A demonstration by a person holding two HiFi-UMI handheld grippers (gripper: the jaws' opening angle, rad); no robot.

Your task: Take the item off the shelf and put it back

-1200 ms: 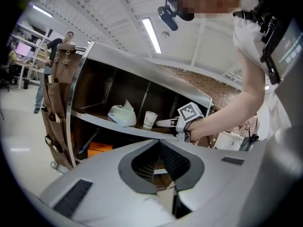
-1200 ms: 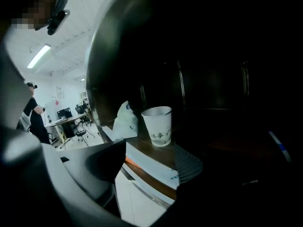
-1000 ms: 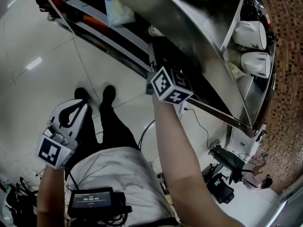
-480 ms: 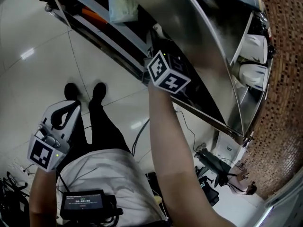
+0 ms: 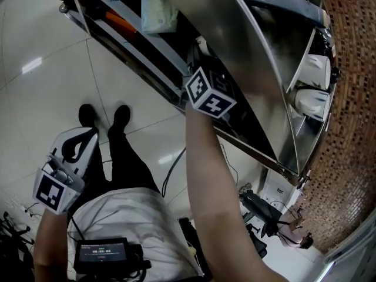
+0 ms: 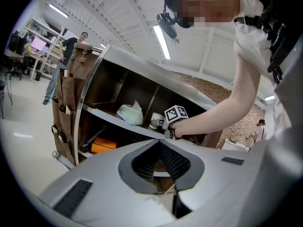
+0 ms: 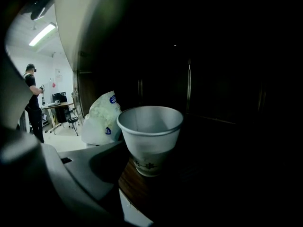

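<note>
Paper cup (image 7: 150,136): where does the right gripper view put it?

Upright on the dark wooden shelf board (image 7: 135,188), near its front edge, with a white plastic bag (image 7: 100,119) just behind it to the left.

And the right gripper (image 7: 147,164)?

It is tilted a little downward into the bay. Its jaws have just been closing with the cup between them. The near jaw lies right against the cup's lower wall, while the other is lost in the dark. I can't tell whether they squeeze yet, and the rim looks perfectly round.

Any room around it?

The right side and the back are black. To the left the bay opens onto a bright room.

What about the head view?

The right forearm (image 5: 211,181) stretches up and forward, and the marker cube (image 5: 210,93) sits at the shelf's front lip under the steel top (image 5: 258,63). The left gripper (image 5: 79,145) hangs low beside the person's leg over bare floor tiles (image 5: 47,57), well apart from the shelving.

Is the left gripper clenched?

Yes. In the left gripper view its jaws meet at the tips with nothing between them. Beyond them stands the open-fronted shelf unit (image 6: 94,65). The right arm reaches in at the middle board, and an orange box (image 6: 104,145) lies on the level below.
</note>
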